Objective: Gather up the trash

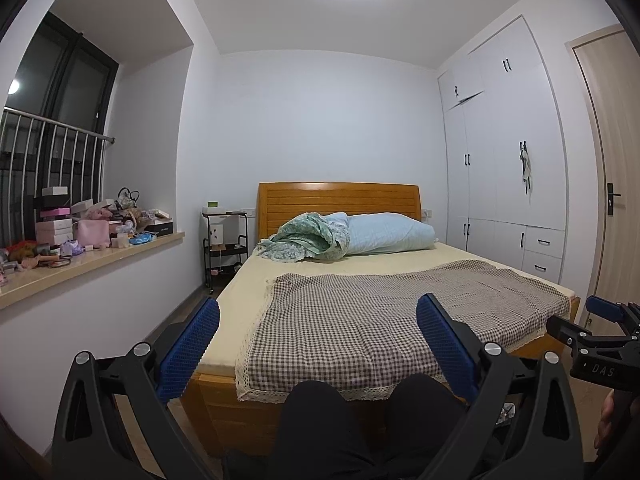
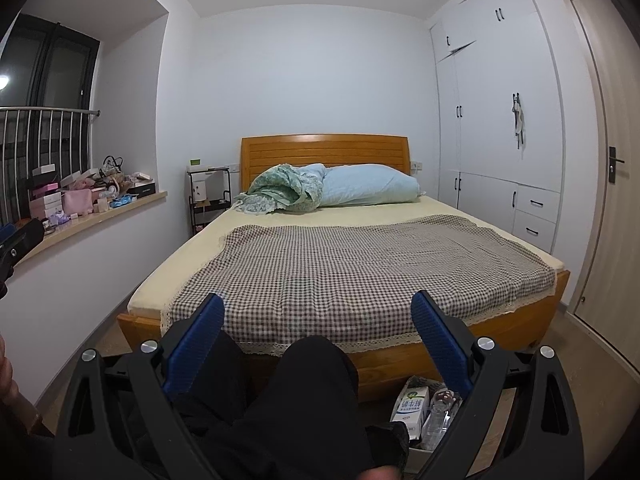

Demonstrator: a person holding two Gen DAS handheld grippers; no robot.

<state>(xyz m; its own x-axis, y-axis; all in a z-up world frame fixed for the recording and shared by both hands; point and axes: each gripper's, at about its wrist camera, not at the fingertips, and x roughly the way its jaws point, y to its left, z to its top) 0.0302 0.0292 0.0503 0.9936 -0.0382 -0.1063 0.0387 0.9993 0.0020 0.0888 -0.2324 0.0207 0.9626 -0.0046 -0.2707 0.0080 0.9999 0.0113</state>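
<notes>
Blue-padded fingers of the left gripper [image 1: 318, 322] and the right gripper [image 2: 318, 320] both stood spread wide and empty, held level toward the bed [image 2: 460, 334] above the seated person's dark knees [image 2: 312, 364]. Nothing had been picked up yet; the task seemed at its very start. Trash lay low on the floor beside the right knee: a milk carton [image 2: 412, 406] and a clear plastic bottle [image 2: 438, 414]. Next, the right gripper would likely need to dip down toward them.

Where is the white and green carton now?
In the right wrist view, the white and green carton lies low right, beside a clear plastic bottle, below the wooden bed frame.
</notes>
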